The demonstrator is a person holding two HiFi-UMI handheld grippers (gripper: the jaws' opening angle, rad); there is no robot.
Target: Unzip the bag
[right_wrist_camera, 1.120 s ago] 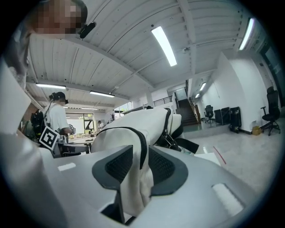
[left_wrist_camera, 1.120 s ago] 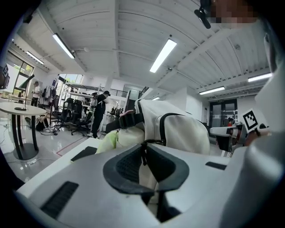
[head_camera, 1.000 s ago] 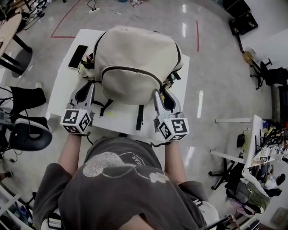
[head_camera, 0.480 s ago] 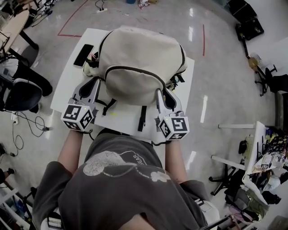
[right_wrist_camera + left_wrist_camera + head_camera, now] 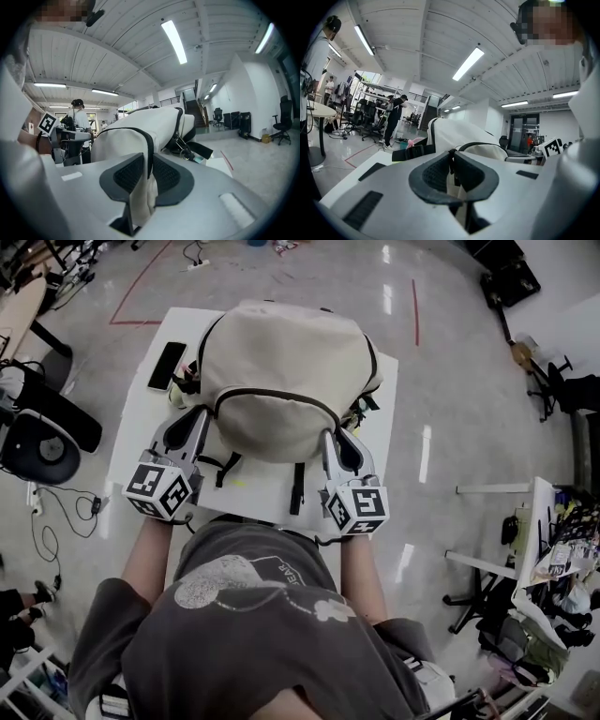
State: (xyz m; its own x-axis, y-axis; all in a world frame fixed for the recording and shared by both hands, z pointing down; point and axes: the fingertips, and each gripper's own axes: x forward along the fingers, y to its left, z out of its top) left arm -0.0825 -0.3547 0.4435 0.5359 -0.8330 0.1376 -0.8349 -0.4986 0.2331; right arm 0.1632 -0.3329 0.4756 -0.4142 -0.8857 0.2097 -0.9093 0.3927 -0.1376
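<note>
A cream backpack (image 5: 281,352) lies on the white table (image 5: 267,493), with a dark zip line (image 5: 277,393) arching over its near pocket. My left gripper (image 5: 197,418) is at the bag's near left corner. In the left gripper view, the left gripper (image 5: 451,158) is shut on a black zip strip and cream cloth. My right gripper (image 5: 332,434) is at the near right corner. Its jaws have just been closing. In the right gripper view, the right gripper (image 5: 147,163) pinches a fold of cream fabric edged by the black zip (image 5: 149,145).
A black phone (image 5: 166,365) lies on the table's far left part. Black straps (image 5: 295,486) hang from the bag toward the near edge. Office chairs (image 5: 42,442) stand on the floor at the left, and cluttered desks (image 5: 553,549) at the right.
The left gripper has risen slightly at the bag's left corner. The right gripper stays in place and its fingers look a little narrower on the fabric.
</note>
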